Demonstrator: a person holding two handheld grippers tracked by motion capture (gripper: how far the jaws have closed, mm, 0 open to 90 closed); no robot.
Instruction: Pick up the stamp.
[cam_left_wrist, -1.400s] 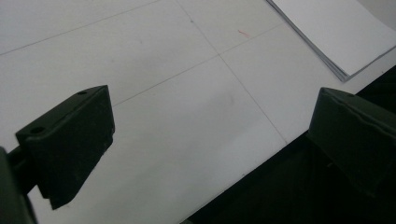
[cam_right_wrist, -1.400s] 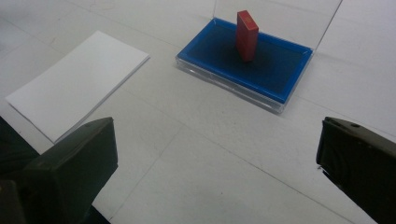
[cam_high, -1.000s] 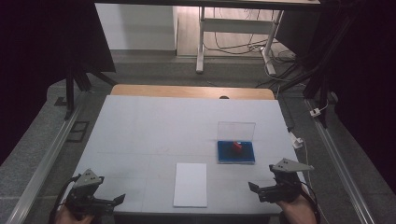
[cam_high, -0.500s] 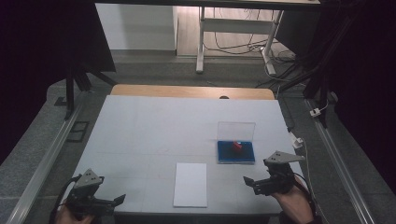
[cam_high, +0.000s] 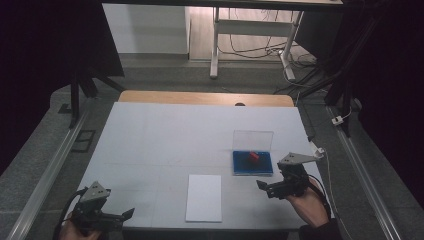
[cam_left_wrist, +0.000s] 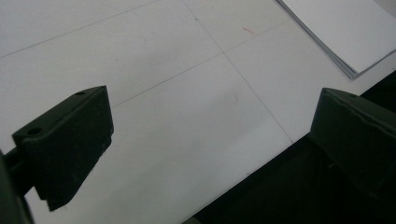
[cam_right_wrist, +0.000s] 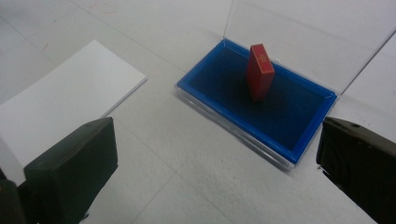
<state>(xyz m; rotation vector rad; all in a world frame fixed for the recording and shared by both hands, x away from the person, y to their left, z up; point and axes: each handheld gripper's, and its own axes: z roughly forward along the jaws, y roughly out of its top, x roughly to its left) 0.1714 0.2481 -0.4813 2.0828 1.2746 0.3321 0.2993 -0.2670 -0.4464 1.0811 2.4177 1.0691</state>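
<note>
A blue tray (cam_high: 252, 163) (cam_right_wrist: 306, 135) with an upright clear lid (cam_high: 253, 138) (cam_right_wrist: 303, 42) sits right of the table's middle. A small red block (cam_high: 254, 156) (cam_right_wrist: 260, 71) stands on end inside it. White paper (cam_high: 204, 197) (cam_right_wrist: 65, 100) (cam_left_wrist: 345, 28) lies near the front edge. My right gripper (cam_high: 266, 188) (cam_right_wrist: 219, 179) hovers open just in front of the tray, nothing between its jaws. My left gripper (cam_high: 122, 216) (cam_left_wrist: 210, 149) is open at the front left corner, over the table's edge, holding nothing.
The white table top (cam_high: 170, 140) has a wooden strip (cam_high: 205, 97) along its far edge. Metal rails (cam_high: 47, 165) run down both sides. A white frame (cam_high: 250, 30) and cables lie on the floor beyond. A cable (cam_high: 325, 155) hangs at the table's right edge.
My right gripper has moved forward and left, closer to the blue tray. The left gripper has hardly moved.
</note>
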